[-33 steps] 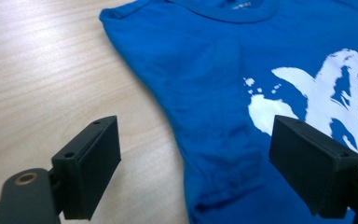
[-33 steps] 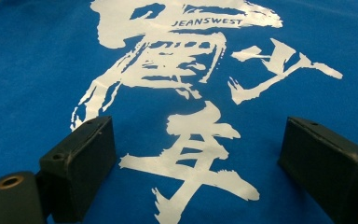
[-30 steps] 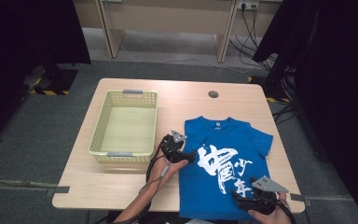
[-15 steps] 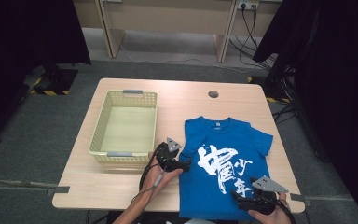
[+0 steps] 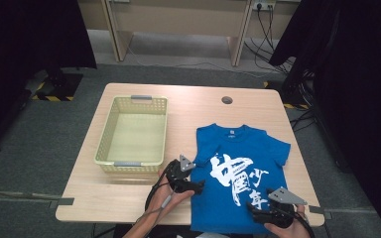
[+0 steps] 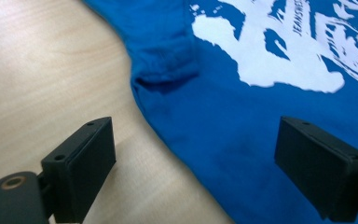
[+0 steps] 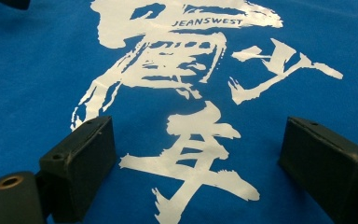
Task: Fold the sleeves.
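T-shirt [image 5: 240, 171]: blue, short-sleeved, lying face up and spread flat on the right half of the bench [image 5: 198, 106]; collar toward the far edge, hem at the near edge.
Print [image 7: 182, 88]: large white brush-style characters across the chest, with a small line of lettering reading JEANSWEST near the top of the design.
Cloth condition: mostly smooth; one sleeve [image 6: 165, 65] shows a puckered hem and a soft fold where it meets the body.
Stage, as judged: early. The shirt is laid out flat, unfolded and unlifted; no fold is made and nothing is in the basket. Gripping an edge, folding and probably stowing all seem left to do.
Left gripper [image 5: 194, 187]: at the shirt's left side edge, below the sleeve, low over the bench. Jaws spread wide, and they have just been opening further; they straddle the shirt's edge, one over bare wood and one over blue cloth, pinching nothing.
Right gripper [image 5: 255, 214]: over the lower right part of the shirt near the hem, jaws spread wide above the printed characters, cloth below them but not pinched.
Hands: one behind each gripper, forearms entering from the near edge.
Basket [image 5: 105, 144]: pale yellow-green plastic, lattice walls, grey handles at both ends, on the left half of the bench, apart from the shirt.
Bench: light wood top with a round cable hole [image 5: 226, 100] near the far edge.
Surroundings: grey carpet floor, dark curtains at both sides, cables along the far wall.
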{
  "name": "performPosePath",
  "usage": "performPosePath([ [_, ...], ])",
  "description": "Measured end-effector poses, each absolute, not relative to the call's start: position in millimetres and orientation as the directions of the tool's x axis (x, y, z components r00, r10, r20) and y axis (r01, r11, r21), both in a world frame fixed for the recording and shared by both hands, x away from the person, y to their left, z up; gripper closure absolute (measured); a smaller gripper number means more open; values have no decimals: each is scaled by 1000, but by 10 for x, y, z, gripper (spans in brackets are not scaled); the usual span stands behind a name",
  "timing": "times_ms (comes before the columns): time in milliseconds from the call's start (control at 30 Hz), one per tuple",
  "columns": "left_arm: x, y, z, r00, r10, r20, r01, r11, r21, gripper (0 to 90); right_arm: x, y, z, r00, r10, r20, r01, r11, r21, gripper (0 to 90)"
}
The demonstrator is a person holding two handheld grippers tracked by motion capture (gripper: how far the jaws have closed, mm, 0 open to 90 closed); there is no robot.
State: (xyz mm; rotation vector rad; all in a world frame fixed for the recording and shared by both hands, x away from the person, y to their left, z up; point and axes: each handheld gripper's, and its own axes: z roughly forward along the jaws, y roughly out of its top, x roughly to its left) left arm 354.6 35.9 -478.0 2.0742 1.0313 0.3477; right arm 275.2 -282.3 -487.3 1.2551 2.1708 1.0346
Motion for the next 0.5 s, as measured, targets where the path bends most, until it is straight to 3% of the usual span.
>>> performPosePath([
  [500,3321,420,-4821,661,746,-79,543,-402,737,27,2752,-2822,-4874,-500,866,4,548,313,776,105],
])
